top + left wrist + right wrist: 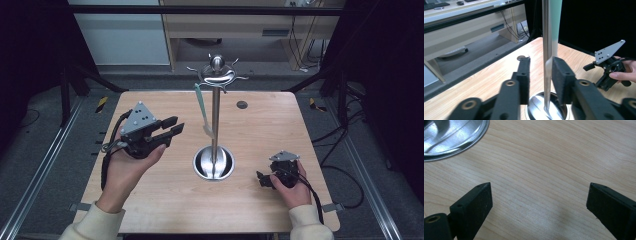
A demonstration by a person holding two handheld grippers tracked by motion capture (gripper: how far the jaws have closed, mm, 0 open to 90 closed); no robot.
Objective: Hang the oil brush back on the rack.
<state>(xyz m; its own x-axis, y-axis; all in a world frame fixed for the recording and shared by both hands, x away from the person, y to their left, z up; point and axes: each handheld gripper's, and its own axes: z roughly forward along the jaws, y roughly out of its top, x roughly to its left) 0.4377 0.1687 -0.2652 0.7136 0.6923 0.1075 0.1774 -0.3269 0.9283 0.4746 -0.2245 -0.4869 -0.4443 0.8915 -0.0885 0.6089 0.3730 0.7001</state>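
The left gripper (175,126) is held up off the table (150,200) in the person's left hand (131,165), left of the metal stand (215,115), and it points toward the stand's pole. In the left gripper view its jaws stand a modest way apart with nothing pressed between the pads; the pole (546,50) and the pale green utensil (555,27) show through the gap, farther off. That utensil (201,107) hangs from one of the hooks at the top of the stand, close beside the pole, its lower end well above the round shiny base (214,163). The base sits near the middle of the wooden table. Over on the right, the right gripper (261,176) is low near the table's front right part, held in the person's right hand (295,187) and aimed left toward the base. The right gripper view has its jaws spread wide, bare wood between them and the rim of the base (456,135) up in the corner. The two grippers are well apart, the stand between them. A small dark round disc (242,104) is set into the tabletop behind the stand.
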